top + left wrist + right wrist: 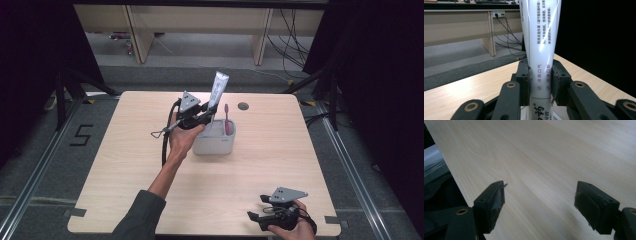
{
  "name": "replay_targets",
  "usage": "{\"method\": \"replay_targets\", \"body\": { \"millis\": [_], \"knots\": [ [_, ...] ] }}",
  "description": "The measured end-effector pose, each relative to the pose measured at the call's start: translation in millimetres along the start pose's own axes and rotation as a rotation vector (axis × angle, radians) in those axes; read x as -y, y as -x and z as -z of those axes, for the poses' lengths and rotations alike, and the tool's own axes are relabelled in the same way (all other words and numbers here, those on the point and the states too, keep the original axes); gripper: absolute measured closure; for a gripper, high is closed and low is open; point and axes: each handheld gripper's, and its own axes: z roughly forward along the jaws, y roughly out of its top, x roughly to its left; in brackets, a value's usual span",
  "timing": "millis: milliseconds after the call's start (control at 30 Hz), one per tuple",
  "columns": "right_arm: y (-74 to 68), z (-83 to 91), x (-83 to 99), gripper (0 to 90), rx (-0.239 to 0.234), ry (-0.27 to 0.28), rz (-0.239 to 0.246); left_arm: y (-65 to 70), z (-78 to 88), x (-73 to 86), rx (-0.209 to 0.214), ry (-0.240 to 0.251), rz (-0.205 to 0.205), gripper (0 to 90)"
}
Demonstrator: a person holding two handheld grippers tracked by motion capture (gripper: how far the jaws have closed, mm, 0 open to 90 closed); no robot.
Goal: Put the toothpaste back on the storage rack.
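Above table: toothpaste tube between jaws

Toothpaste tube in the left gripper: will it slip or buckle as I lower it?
The toothpaste tube looks glossy, so it may slide. The left gripper clamps its lower body, which seems soft and may dent. It stands nearly upright above the grey holder.

Table of pale wood-grain laminate, smooth and matt, glossy white plastic tube catching glare, matt grey plastic holder near the far edge, pink plastic toothbrush, left gripper and right gripper in matt black plastic with brass-coloured rivets
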Motion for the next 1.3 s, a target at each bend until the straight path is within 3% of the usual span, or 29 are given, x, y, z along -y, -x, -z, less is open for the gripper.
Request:
{"method": "replay_targets", "body": {
  "millis": [667, 833, 1300],
  "knots": [
    [-0.6, -0.7, 0.2, 25.0, -0.013, -0.003, -0.005, -4.1, -18.4, 13.5, 0.004, 0.009, -0.008, 71.1],
    [-0.3, -0.3, 0.1, 25.0, -0.005, -0.003, 0.002, -6.4, -20.5, 20.9, -0.004, 0.005, 0.018, 71.1],
    [-0.7, -1.1, 0.5, 25.0, -0.013, -0.006, 0.001, -10.7, -23.9, 37.5, -0.016, -0.019, 0.044, 70.7]
  ]
}}
